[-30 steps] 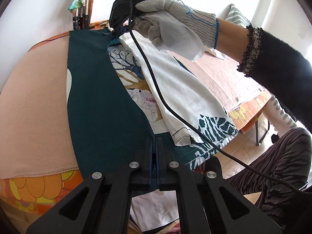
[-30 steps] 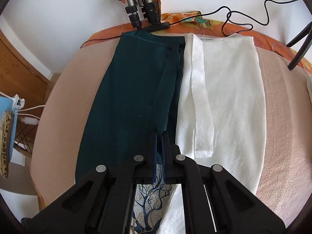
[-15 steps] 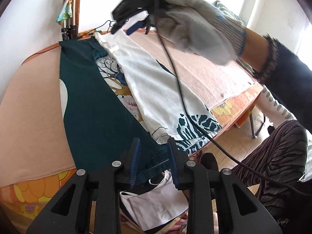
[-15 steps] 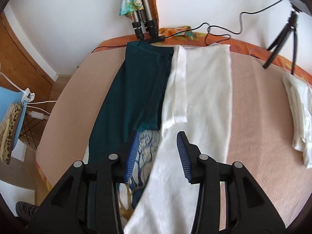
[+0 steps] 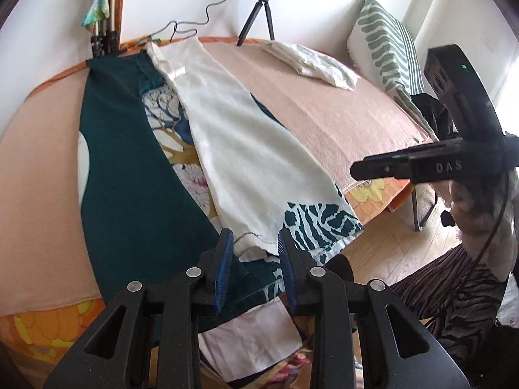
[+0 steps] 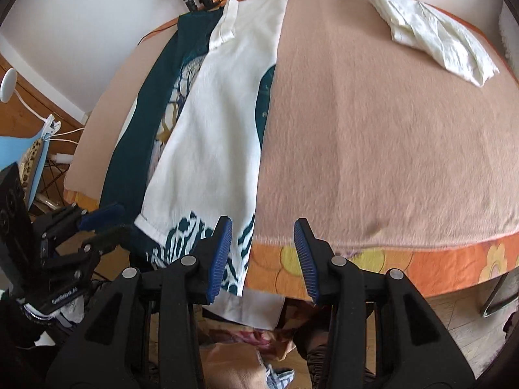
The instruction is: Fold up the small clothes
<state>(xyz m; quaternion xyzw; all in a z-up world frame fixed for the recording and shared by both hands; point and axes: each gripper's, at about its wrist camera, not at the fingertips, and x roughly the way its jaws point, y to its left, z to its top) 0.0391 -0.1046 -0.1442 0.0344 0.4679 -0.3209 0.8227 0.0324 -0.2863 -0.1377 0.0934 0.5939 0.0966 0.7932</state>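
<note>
A long garment lies folded lengthwise on the pink blanket: a dark green side [image 5: 129, 175], a white side [image 5: 246, 159] and a floral print strip [image 5: 175, 136] between them. It also shows in the right wrist view [image 6: 214, 123], with its patterned hem [image 6: 194, 236] hanging over the table's front edge. My left gripper [image 5: 254, 265] is open and empty just above that hem. My right gripper [image 6: 262, 256] is open and empty at the front edge, just right of the hem. The right gripper also shows in the left wrist view [image 5: 421, 165].
A folded white cloth [image 6: 434, 42] lies at the far right of the blanket [image 6: 373, 129]. A ring-light tripod [image 5: 259, 16] and stand poles [image 5: 103, 32] stand at the back edge. A striped cushion [image 5: 386, 42] is at the right. Clothes [image 6: 246, 304] hang below the table's front edge.
Both grippers have opened and let go of the dark green fabric, then drawn back toward the front edge. The right gripper has moved from the far end of the garment to the near side.
</note>
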